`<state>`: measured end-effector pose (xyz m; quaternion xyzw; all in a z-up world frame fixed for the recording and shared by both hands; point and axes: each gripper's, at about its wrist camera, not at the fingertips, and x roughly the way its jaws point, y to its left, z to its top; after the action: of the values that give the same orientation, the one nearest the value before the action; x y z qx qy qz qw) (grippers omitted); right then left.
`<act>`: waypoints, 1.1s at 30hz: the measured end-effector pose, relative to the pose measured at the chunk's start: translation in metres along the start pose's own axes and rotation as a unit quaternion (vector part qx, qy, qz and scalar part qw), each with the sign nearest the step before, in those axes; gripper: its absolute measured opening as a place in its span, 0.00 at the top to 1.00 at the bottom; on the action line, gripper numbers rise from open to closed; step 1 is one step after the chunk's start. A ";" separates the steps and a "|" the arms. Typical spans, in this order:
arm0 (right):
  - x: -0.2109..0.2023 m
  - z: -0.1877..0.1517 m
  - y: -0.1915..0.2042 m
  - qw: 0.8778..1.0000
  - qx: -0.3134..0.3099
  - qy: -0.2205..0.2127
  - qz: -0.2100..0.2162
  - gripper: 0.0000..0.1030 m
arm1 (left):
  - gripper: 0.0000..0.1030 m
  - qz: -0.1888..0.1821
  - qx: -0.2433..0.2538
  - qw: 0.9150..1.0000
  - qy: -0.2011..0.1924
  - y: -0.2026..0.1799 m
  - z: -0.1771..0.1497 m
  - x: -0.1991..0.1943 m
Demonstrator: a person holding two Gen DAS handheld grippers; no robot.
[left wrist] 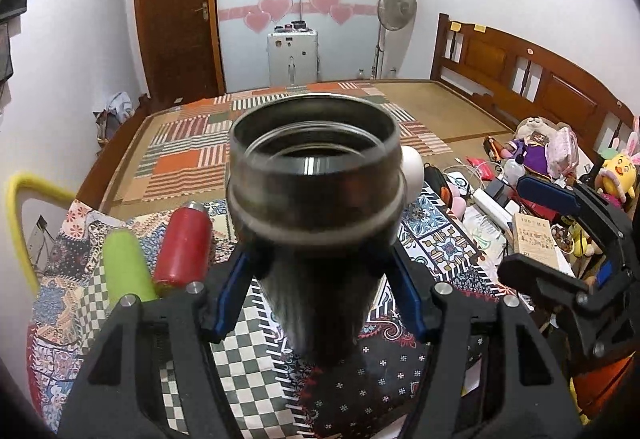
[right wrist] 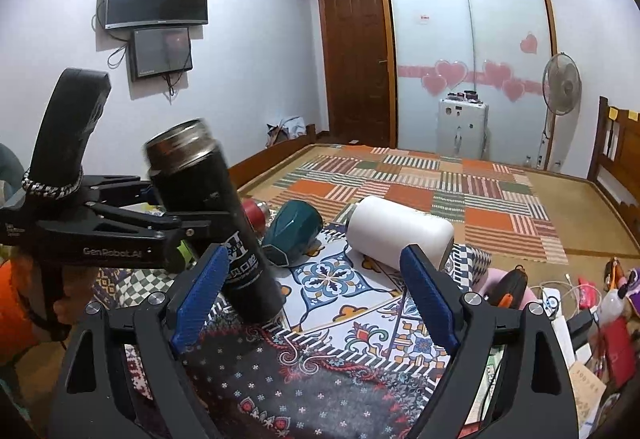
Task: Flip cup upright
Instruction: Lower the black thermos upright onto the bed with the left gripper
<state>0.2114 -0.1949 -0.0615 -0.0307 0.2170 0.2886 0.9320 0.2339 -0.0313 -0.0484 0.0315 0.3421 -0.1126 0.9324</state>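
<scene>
Between the left fingers [left wrist: 236, 275] sits the clamped, tilted cup [left wrist: 316, 175]; right fingers [right wrist: 204, 287] spread, empty.

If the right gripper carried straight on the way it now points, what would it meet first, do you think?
Probably the white cup lying on its side, just beyond the open right gripper, slightly right of centre; depth is hard to judge in this fisheye view.
</scene>
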 end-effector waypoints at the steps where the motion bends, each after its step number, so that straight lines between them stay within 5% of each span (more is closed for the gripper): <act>1: 0.001 -0.001 0.000 1.000 -0.001 0.001 0.001 0.16 | 0.38 -0.002 -0.002 1.000 0.001 0.000 0.000 0.002; 33: -0.011 -0.001 0.006 1.000 0.011 -0.002 0.010 0.16 | 0.37 -0.009 -0.015 1.000 -0.015 -0.003 -0.029 -0.012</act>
<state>0.1998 -0.1960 -0.0577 -0.0178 0.2184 0.2960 0.9297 0.2060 -0.0277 -0.0626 0.0124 0.3301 -0.1162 0.9367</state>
